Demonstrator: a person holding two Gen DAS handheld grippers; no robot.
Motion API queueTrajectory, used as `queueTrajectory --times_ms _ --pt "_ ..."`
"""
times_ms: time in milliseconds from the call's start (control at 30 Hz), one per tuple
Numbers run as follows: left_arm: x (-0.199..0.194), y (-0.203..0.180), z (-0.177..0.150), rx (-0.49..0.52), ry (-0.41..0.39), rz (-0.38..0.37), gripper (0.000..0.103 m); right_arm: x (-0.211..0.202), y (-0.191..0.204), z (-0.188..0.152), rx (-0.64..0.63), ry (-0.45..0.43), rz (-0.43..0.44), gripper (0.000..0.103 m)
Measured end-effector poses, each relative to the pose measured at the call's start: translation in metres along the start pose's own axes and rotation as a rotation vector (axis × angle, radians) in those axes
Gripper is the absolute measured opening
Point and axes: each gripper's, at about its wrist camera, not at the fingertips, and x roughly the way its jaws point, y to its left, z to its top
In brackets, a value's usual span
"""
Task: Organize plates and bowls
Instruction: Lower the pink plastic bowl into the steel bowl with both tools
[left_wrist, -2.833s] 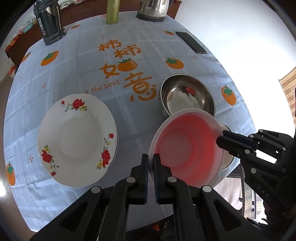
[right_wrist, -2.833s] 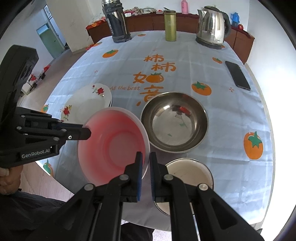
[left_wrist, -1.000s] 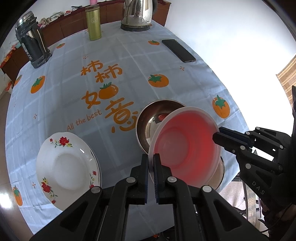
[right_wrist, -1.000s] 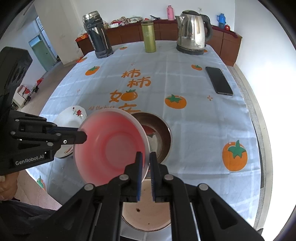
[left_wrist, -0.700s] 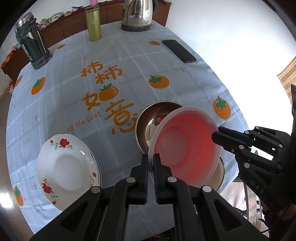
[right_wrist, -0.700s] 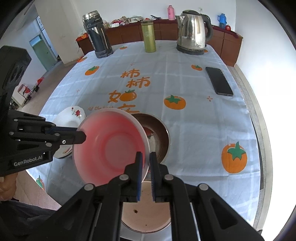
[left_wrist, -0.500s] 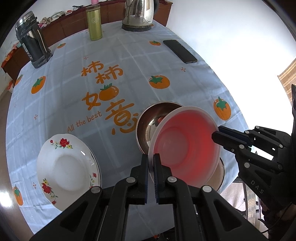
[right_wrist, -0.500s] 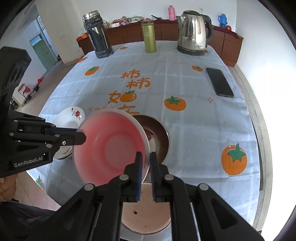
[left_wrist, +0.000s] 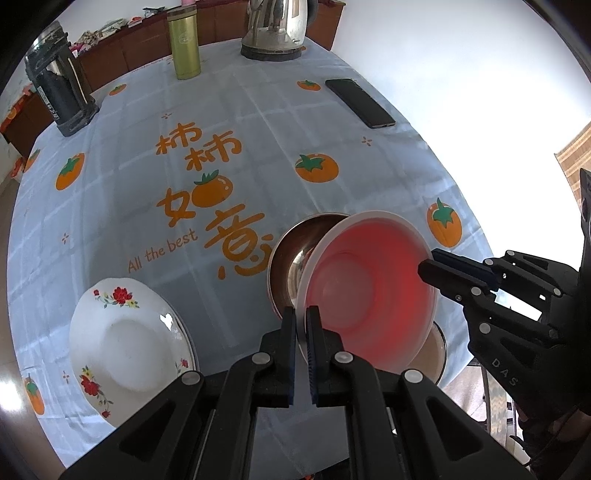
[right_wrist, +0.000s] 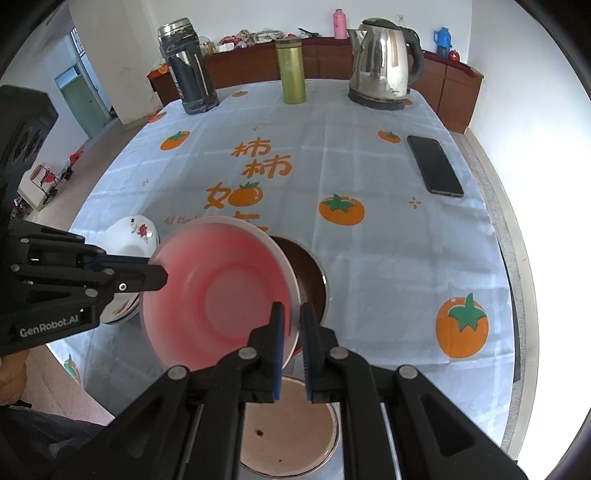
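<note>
A pink translucent plastic bowl (left_wrist: 369, 291) (right_wrist: 218, 288) hangs in the air above the table's near edge, held by both grippers. My left gripper (left_wrist: 302, 319) is shut on its left rim and my right gripper (right_wrist: 291, 317) is shut on its right rim. Behind and below it stands a steel bowl (left_wrist: 295, 251) (right_wrist: 310, 280), partly hidden. A smaller metal bowl (right_wrist: 291, 435) (left_wrist: 434, 354) sits under it at the table edge. A white flowered plate (left_wrist: 125, 339) (right_wrist: 129, 236) lies at the left.
The table has a blue cloth (left_wrist: 258, 122) with orange persimmon prints. At the far side stand a steel kettle (right_wrist: 384, 62), a green flask (right_wrist: 291, 70) and a dark thermos (right_wrist: 184, 74). A black phone (right_wrist: 436, 170) lies at the right.
Both grippers have lifted the pink bowl and carried it away from the plate. It now hangs over the steel bowl. In the last second it has barely moved.
</note>
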Motion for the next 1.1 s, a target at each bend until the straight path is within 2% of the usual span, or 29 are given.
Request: queueTrajectory --times_ms 1100 --pt "0.033 0.006 0.019 -0.049 0.089 -0.017 0.007 0.041 -0.011 0.019 -0.053 0.12 -0.044 0.011"
